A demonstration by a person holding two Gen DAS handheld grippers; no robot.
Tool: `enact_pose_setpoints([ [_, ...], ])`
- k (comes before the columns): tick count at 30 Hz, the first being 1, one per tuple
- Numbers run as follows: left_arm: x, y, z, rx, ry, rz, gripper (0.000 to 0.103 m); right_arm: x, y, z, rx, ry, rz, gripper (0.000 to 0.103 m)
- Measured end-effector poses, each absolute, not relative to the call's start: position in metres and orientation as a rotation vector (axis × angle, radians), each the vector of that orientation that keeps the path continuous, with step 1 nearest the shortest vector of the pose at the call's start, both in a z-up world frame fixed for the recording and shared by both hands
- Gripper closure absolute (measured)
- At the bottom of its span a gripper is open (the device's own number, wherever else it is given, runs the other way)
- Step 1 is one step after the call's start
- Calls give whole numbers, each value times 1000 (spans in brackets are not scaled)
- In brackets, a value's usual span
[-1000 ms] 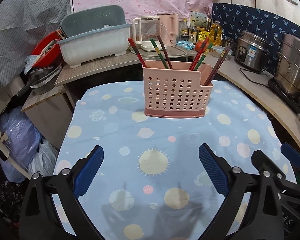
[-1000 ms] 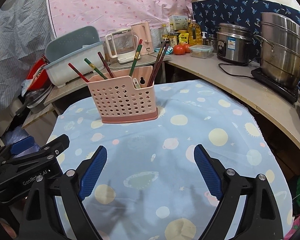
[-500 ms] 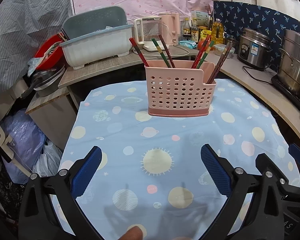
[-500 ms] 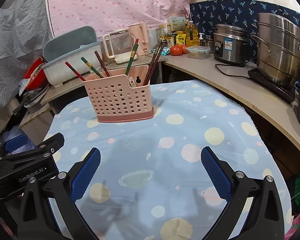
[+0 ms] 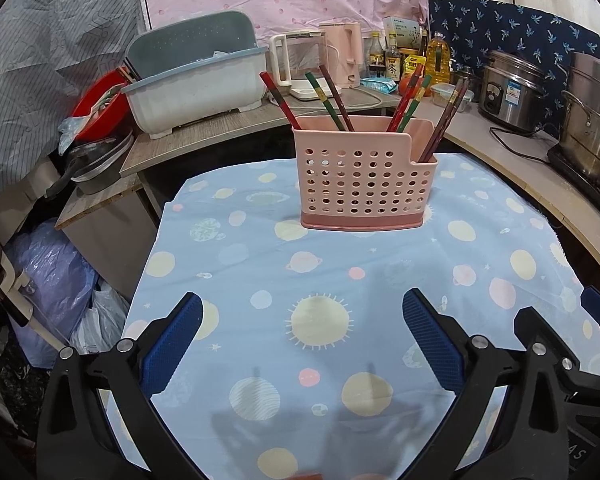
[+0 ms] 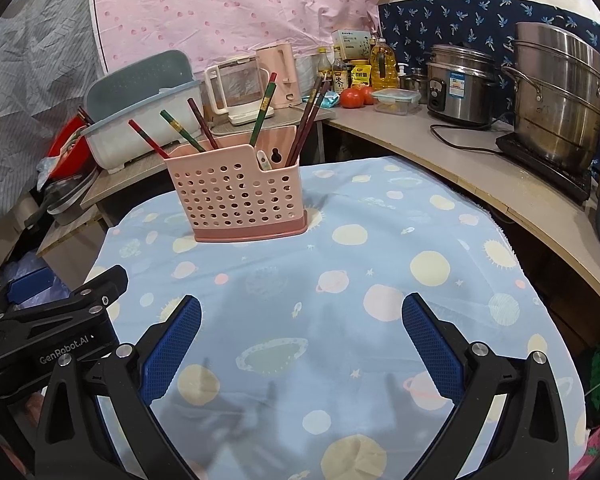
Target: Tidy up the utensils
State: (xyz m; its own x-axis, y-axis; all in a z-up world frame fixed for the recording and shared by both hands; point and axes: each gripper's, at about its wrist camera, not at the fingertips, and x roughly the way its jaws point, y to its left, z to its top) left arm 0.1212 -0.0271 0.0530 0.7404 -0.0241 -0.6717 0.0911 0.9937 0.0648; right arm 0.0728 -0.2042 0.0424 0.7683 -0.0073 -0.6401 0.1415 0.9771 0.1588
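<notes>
Left claw [image 5: 302, 332] hangs low over the near edge of the counter [image 5: 380, 280] with its blue pads wide apart and empty, drawn slightly back from a second ago. Pink utensil holder [image 5: 364, 182], chopsticks [image 5: 332, 96] standing in it, sits toward the far edge, well apart ahead. Right claw [image 6: 302, 334] likewise gapes empty, holder ahead-left.

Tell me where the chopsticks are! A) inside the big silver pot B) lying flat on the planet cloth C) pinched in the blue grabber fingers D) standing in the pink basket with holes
D: the chopsticks poke up out of the pink basket, while the left gripper and right gripper are both open and empty.
</notes>
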Motion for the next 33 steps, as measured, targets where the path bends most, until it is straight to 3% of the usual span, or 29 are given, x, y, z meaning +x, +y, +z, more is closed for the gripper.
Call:
enact_pose_setpoints([
  [33,124,-25,50,93,759,-50,7,73,-199,38,199,702,-81,6],
])
